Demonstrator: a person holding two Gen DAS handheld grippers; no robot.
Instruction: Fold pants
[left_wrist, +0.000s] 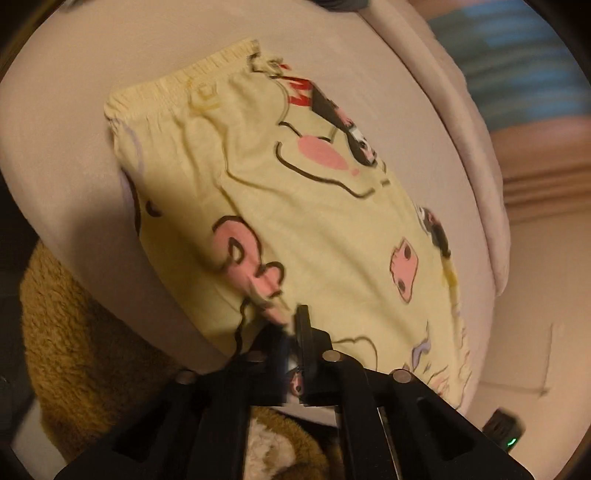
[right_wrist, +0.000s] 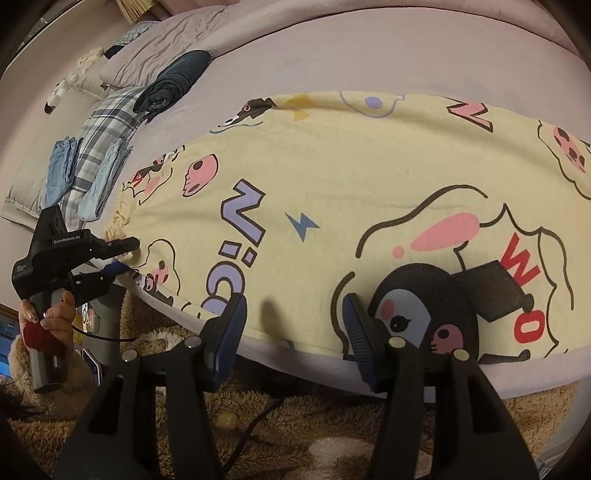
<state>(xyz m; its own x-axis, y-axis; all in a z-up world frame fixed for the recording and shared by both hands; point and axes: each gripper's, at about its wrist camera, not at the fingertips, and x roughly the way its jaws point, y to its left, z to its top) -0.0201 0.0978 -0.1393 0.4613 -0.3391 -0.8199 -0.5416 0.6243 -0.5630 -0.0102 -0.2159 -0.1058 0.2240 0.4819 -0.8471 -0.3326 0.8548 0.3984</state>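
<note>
Yellow pants (left_wrist: 314, 206) printed with cartoon figures lie flat along the near edge of a bed with a pale sheet (left_wrist: 74, 166). Their elastic waistband (left_wrist: 177, 85) is at the far end in the left wrist view. My left gripper (left_wrist: 301, 321) is shut at the pants' near side edge, where a small fold of fabric rises into its fingertips. In the right wrist view the pants (right_wrist: 332, 184) run across the frame, with the left gripper (right_wrist: 123, 258) beside the ruffled waistband (right_wrist: 114, 221). My right gripper (right_wrist: 293, 317) is open just above the pants' near edge, with nothing gripped.
Folded plaid, denim and dark rolled clothes (right_wrist: 110, 122) lie at the left end of the bed (right_wrist: 332, 66), with a plush toy (right_wrist: 74, 81) beyond. A shaggy brown rug (right_wrist: 295, 424) with a cable and a small ball (right_wrist: 227, 421) covers the floor. A hand (right_wrist: 48, 314) holds the left gripper's handle.
</note>
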